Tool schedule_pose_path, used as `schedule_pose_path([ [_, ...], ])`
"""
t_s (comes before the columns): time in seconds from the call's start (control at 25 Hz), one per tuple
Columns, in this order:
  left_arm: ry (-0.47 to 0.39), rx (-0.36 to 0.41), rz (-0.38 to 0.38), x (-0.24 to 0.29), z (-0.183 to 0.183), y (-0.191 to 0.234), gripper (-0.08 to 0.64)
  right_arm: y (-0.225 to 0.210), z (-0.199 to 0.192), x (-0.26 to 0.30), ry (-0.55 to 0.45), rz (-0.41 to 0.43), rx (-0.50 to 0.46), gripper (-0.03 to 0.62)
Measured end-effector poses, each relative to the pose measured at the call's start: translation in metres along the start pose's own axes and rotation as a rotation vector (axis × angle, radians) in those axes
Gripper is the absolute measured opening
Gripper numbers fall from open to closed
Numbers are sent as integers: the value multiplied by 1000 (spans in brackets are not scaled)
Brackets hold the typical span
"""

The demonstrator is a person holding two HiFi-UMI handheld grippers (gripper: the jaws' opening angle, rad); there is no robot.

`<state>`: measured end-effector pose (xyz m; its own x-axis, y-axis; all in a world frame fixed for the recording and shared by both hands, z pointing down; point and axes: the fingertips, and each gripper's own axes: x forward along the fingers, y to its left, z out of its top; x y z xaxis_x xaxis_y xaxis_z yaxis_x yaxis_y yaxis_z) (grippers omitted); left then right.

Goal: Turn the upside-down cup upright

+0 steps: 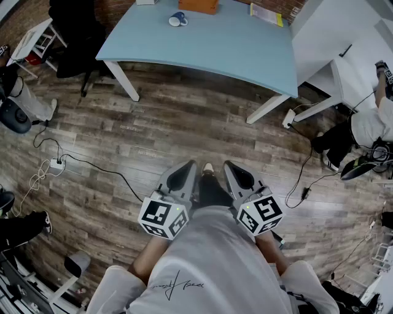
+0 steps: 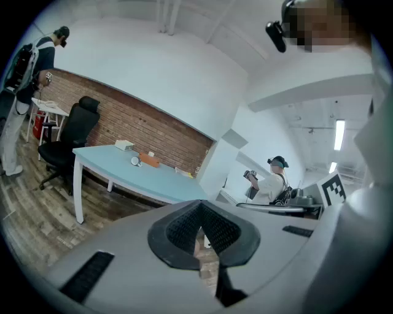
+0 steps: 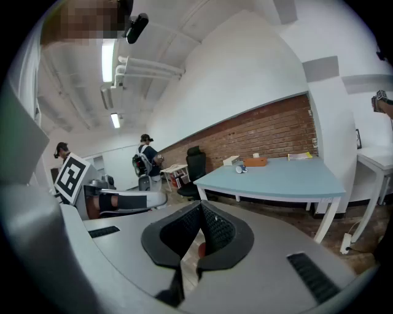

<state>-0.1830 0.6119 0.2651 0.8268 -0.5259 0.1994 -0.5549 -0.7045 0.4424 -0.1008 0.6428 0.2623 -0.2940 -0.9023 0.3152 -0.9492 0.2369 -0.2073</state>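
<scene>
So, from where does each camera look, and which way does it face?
Head view: on the person's head, facing steeply down at the floor; shows the left hand-held gripper, the right hand-held gripper and the person's shirt.
Left gripper view: on the left hand-held gripper, looking along its shut jaws toward the blue table.
Right gripper view: on the right hand-held gripper, looking along its shut jaws toward the same table.
Shared: all three show the table and cup.

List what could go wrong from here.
A floor cable runs just left of the path to the table: trip hazard. The cup sits near the far edge beside an orange box; reaching across could knock either. The left gripper and right gripper are both shut, needing opening first.
</scene>
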Motion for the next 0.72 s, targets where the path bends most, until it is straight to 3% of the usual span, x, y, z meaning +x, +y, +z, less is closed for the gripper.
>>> schedule_pose_path([
  [0.24,1,-10,15,5,-3,-1,8,-7,1,3,-1,25,-4,20],
  [0.48,5,0,79,16,0,6,8,-19,5,6,8,39,-5,20],
  [0.72,18,15,37,44,1,-3,8,-21,14,21,22,128,39,21],
])
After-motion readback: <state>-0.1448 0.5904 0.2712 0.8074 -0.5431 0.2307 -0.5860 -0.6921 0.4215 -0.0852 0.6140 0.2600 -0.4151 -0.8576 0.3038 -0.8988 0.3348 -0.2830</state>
